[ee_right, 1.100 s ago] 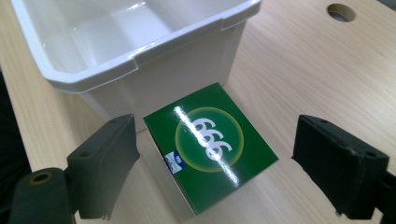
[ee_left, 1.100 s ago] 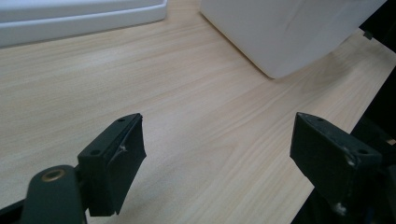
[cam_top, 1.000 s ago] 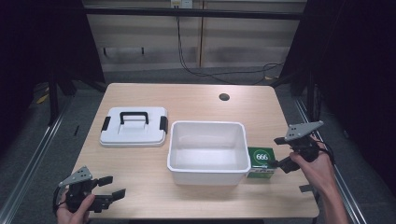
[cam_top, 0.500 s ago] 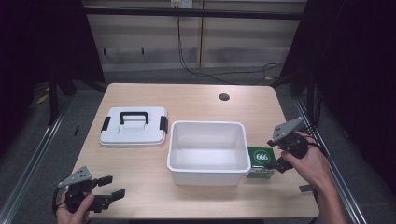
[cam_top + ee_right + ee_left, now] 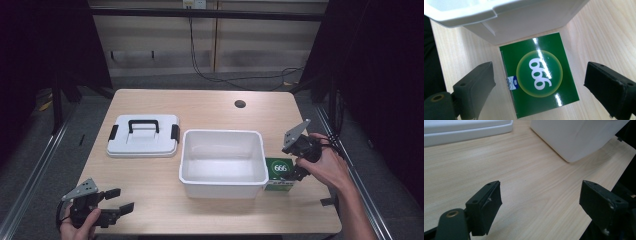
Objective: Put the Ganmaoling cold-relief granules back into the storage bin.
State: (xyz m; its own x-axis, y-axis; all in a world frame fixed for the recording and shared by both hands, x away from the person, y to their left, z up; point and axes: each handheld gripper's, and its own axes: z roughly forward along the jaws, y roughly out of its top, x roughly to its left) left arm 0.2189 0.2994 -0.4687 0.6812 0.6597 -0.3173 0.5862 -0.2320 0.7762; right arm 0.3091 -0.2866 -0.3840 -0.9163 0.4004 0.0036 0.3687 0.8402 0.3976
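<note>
We've swung the right gripper (image 5: 537,82) down over the green box (image 5: 539,75) (it hung farther off a second ago): jaws wide, box between them, ungrasped. Left gripper (image 5: 549,207) idles open, holding nothing.

Table (image 5: 150,180) evenly and brightly lit from overhead; the surroundings beyond the table fall into near darkness. Soft shadow beside the white bin (image 5: 222,160). Glare streaks cross the green box (image 5: 539,75). Jaws in both gripper views slightly soft, high view somewhat grainy
</note>
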